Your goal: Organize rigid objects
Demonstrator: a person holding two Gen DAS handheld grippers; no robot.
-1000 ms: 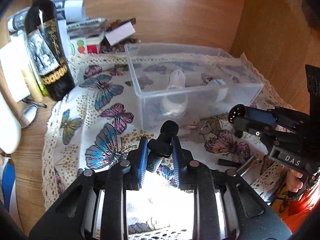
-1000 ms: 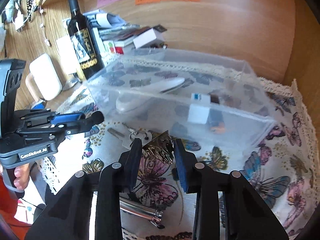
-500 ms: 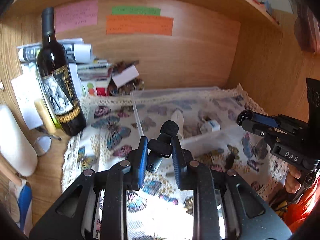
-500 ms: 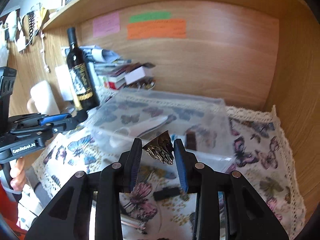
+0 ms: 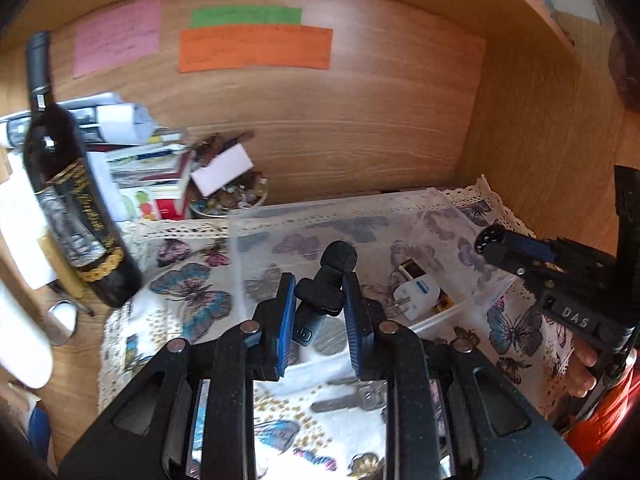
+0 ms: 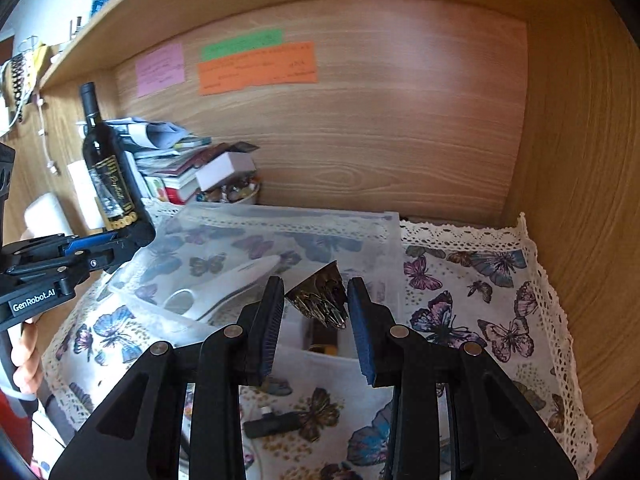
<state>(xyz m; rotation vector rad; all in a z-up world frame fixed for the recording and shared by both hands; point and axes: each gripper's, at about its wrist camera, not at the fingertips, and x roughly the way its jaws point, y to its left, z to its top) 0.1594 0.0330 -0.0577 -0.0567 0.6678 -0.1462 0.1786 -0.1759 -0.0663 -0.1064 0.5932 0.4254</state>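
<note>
Two claws clamped: left claw (image 5: pixel 320 304) on half-hidden microphone (image 5: pixel 326 288), right claw (image 6: pixel 316 312) on blurry gold clip (image 6: pixel 320 300)

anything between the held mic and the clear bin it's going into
Nothing visible. The left gripper holds the mic over the near edge of the open bin, which has no lid; a plug lies inside it, to the right.

Clear, faintly cloudy plastic bin (image 6: pixel 248 220); lace-edged printed cloth (image 6: pixel 472 292); glossy dark glass bottle (image 6: pixel 110 176); matt wood-grain back panel (image 6: pixel 380 128); shiny metallic clip (image 6: pixel 320 296); foam-tipped microphone (image 5: pixel 326 280).
</note>
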